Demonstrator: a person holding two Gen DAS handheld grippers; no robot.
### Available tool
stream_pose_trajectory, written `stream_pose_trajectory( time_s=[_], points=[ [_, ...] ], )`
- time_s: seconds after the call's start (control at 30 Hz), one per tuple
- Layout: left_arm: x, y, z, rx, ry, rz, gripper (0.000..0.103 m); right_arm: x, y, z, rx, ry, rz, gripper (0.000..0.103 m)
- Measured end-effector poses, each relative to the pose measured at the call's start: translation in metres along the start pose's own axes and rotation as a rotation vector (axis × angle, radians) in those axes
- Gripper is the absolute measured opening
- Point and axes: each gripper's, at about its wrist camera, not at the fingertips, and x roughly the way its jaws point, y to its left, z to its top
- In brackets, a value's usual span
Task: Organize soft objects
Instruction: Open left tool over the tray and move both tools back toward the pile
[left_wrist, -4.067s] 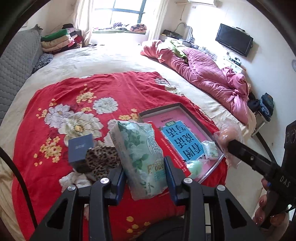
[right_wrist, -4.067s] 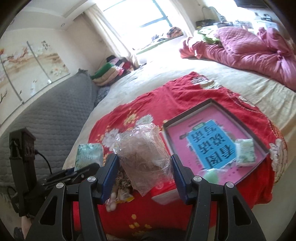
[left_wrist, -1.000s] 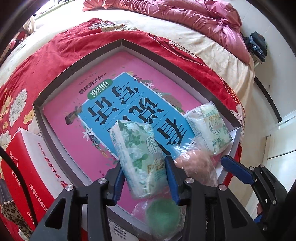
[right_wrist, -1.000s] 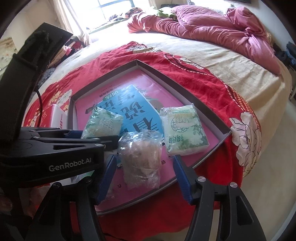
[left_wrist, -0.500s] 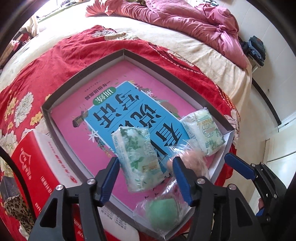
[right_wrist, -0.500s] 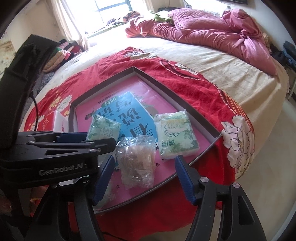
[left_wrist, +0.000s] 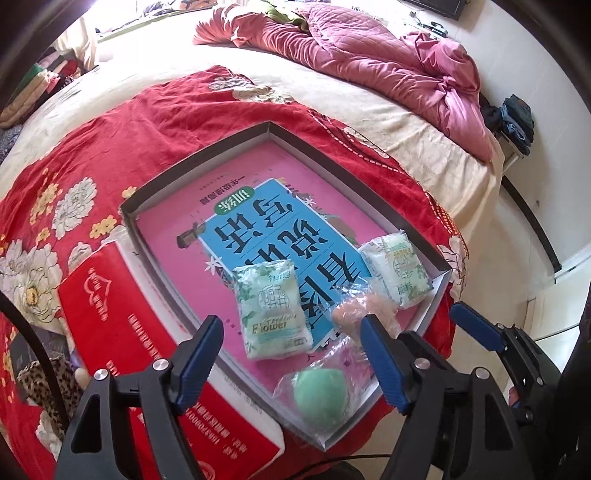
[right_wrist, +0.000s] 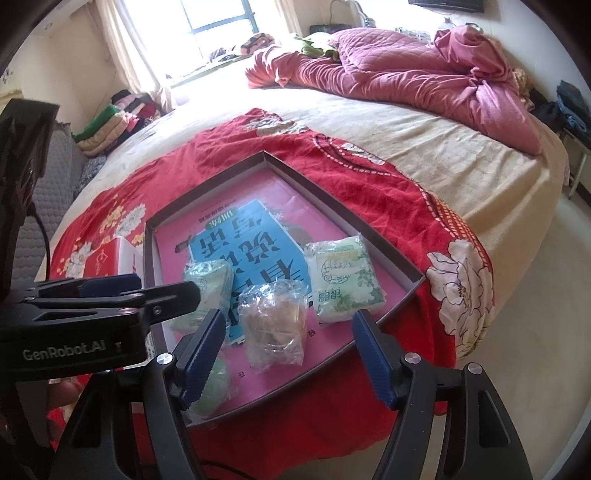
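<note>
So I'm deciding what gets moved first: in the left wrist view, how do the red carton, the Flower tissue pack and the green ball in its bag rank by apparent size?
1. red carton, clearly largest
2. Flower tissue pack
3. green ball, smallest, though it lies nearer the camera, so its margin below the pack is unsure.

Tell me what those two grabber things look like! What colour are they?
Both are black plastic. The left gripper and right gripper each have two long fingers with ribbed blue pads and silver screws. White "GenRobot.AI" lettering marks the left one's side in the right wrist view. A black cable runs from it.
</note>
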Motion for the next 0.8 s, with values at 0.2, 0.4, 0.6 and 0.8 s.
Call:
stream_pose_trajectory(
  time_s=[0.2,0.4,0.6,0.8],
  points=[
    [-0.016,0.001,-0.007,-0.005,-0.039,0.001,0.082,-0.009,0.0,0.001,0.014,-0.019,-0.012,0.073],
    [-0.034,0.008,-0.014,-0.025,-0.078,0.011,0.084,-0.017,0.002,0.003,0.014,-0.032,-0.023,0.073],
    [-0.05,0.018,-0.024,-0.048,-0.098,0.035,0.085,-0.025,0.006,0.003,0.012,-0.042,-0.027,0.073],
    [-0.067,0.028,-0.037,-0.065,-0.119,0.043,0.085,-0.034,0.014,0.004,0.003,-0.056,-0.022,0.073]
  ],
)
